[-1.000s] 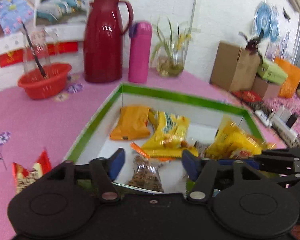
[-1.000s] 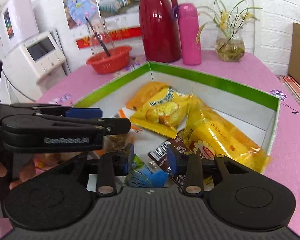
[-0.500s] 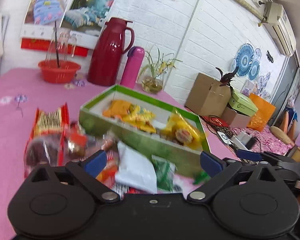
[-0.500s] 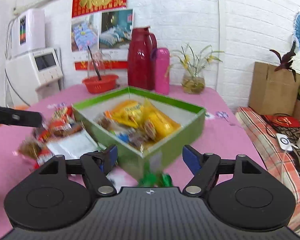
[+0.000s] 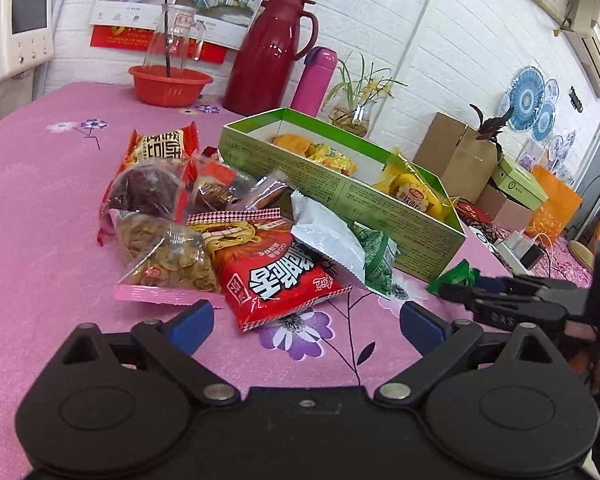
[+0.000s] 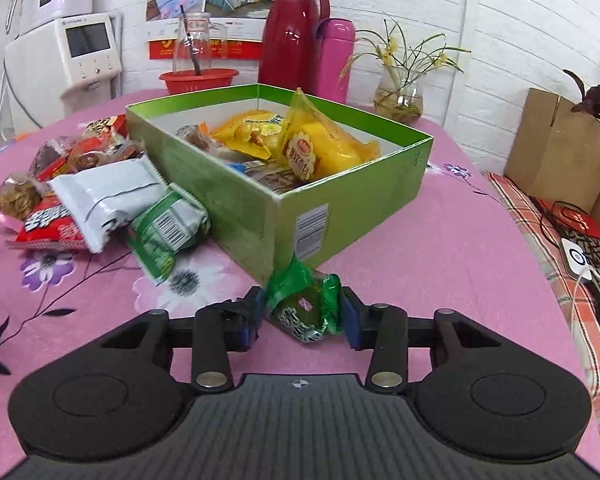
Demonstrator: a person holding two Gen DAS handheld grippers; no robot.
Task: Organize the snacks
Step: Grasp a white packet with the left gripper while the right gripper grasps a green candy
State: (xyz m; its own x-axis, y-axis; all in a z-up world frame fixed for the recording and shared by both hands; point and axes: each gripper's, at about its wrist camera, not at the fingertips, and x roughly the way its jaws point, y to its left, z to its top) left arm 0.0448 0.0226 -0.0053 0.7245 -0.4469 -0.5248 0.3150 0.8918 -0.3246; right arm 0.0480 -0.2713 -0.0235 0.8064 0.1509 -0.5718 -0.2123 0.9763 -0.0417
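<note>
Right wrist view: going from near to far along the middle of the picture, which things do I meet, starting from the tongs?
Right tongs closed on the green candy → green box corner → yellow snack bag inside it → dark red thermos jug at the wall.

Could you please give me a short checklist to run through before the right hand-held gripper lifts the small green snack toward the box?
1. Grip: the right hand-held gripper has just been closing and its blue pads press both sides of the small green snack: ok.
2. Firmness of the grip on the crinkly wrapper: cannot tell.
3. Snack clear of the green box: it sits right at the near corner, and contact is unclear: cannot tell.
4. Space in the box: bare floor shows at the back right behind the yellow packets: ok.
5. Left hand-held gripper out of the way: open, empty, facing the pile with the red packet: ok.
</note>
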